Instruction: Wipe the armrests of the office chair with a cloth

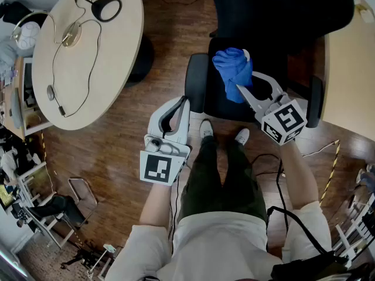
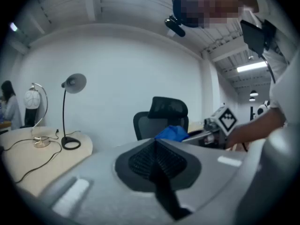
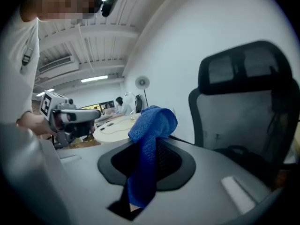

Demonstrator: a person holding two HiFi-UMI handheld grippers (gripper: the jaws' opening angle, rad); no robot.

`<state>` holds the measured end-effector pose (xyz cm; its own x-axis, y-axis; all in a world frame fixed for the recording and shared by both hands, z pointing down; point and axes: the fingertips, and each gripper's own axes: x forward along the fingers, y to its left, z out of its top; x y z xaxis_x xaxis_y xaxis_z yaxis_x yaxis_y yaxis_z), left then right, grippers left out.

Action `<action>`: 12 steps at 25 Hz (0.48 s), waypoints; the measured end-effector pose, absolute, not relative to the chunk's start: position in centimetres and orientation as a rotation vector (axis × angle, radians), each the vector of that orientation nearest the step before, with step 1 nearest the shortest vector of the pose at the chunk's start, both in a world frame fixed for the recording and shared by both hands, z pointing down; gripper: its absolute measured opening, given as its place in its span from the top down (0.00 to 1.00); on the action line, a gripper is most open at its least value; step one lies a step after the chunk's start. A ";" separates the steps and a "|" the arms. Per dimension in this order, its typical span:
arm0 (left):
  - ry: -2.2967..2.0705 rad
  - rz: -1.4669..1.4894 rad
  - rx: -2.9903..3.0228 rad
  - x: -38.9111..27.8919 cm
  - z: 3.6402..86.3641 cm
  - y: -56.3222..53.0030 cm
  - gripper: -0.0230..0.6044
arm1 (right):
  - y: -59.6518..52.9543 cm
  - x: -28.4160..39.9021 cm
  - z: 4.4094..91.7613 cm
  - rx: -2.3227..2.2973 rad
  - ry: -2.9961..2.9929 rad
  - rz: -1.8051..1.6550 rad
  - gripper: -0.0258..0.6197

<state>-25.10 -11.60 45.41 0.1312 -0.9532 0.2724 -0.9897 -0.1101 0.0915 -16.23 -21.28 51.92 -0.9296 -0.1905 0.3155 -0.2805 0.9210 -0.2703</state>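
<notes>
Head view: nearest the camera, a pale shirt and dark trousers are seen, and two white shoes (image 1: 205, 127) are planted on the wooden floor (image 1: 117, 151). Just ahead of the knees the left gripper (image 1: 186, 100) is held out, its tips lying just beside the near end of one armrest (image 1: 196, 84); whether they touch it cannot be told. In the left gripper view its jaws are seen pressed together with nothing between them.

A little further out, the right gripper (image 1: 239, 88) is pinched on a blue cloth (image 1: 232, 72). In the right gripper view the cloth is seen clamped between the jaws, with a bunch rising above the tips and a strip hanging down along the gap. The cloth is held over the seat of the black office chair (image 1: 275, 16), between the two armrests, nearer the one beside the left gripper and well apart from the other armrest (image 1: 316, 101). No contact with either armrest is shown.

Beyond and to the left, a round table (image 1: 117, 57) is seen, with a black desk lamp (image 1: 106, 8) standing on it and a cable (image 1: 51, 92) trailing across its top. Far off, past the table, a person (image 2: 9, 108) is caught at the left edge of the left gripper view
</notes>
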 end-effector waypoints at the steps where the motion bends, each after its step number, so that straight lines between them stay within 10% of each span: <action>1: -1.916 0.199 2.163 -25.4 46.9 -11.8 0.94 | -22.3 -18.3 54.1 0.311 -2.783 0.396 0.82; 12: -1.976 0.115 1.979 -28.1 56.0 -10.1 0.94 | -23.3 -27.9 68.4 0.070 -2.473 0.214 0.82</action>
